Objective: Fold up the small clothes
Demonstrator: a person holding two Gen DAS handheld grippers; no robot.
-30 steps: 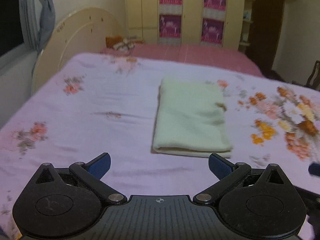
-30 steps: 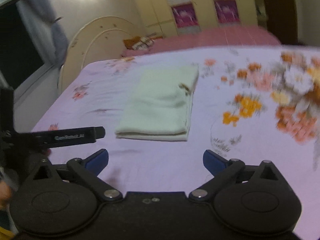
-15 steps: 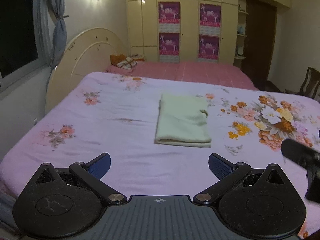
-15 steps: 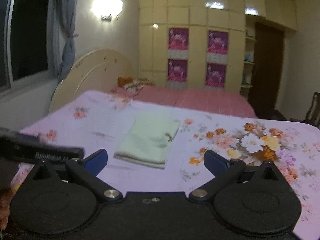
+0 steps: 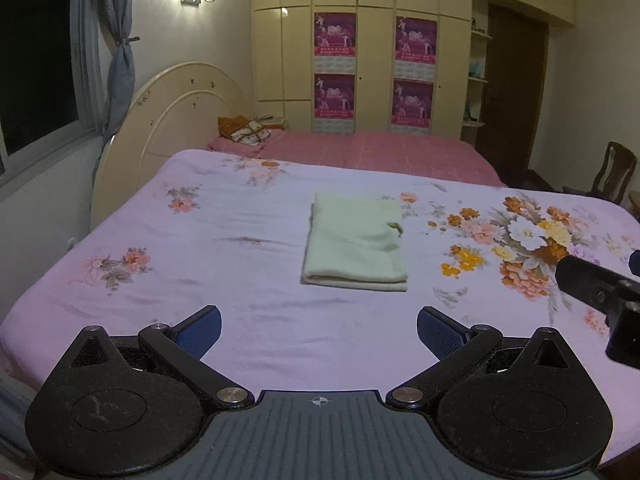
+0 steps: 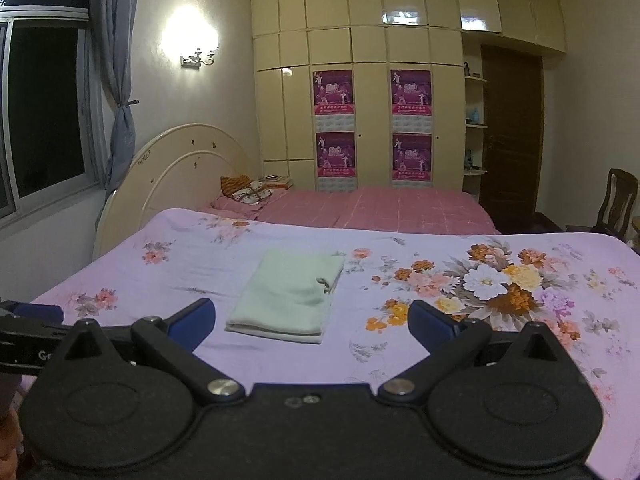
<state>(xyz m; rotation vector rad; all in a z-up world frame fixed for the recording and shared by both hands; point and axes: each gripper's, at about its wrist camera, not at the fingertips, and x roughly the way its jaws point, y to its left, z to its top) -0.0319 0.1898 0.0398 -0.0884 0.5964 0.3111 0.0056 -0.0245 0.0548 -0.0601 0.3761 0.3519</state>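
nearest the left wrist camera, the left gripper (image 5: 319, 330) hangs above the near edge of the bed with its jaws spread wide and nothing between its 2 blue-padded fingers (image 5: 200, 331). the right gripper (image 6: 312, 322) is likewise released and empty, its blue fingers (image 6: 191, 323) far apart; in the left wrist view part of its black body pokes in from the right edge.

past both grippers, well apart from them, the pale green cloth (image 5: 355, 248) lies folded into a neat rectangle on the lilac floral bedsheet (image 5: 200, 248), flat, its thick folded edge facing the cameras. a small dark tag or notch shows on its right side. in the right wrist view the same cloth (image 6: 290, 298) sits between the 2 fingers' lines of sight, nearer the left one. a big bouquet print (image 6: 496, 284) spreads to the cloth's right.

beyond lies a pink bed (image 5: 380, 152) with a pillow (image 5: 248, 134) against a cream arched headboard (image 5: 176, 120). farthest back, a cream wardrobe (image 6: 372, 80) carries 4 magenta posters (image 6: 334, 92), with a lit wall lamp (image 6: 196, 54) and a tied grey curtain (image 6: 120, 92) to the left and a dark door (image 6: 512, 140) and a wooden chair (image 6: 618, 200) to the right.
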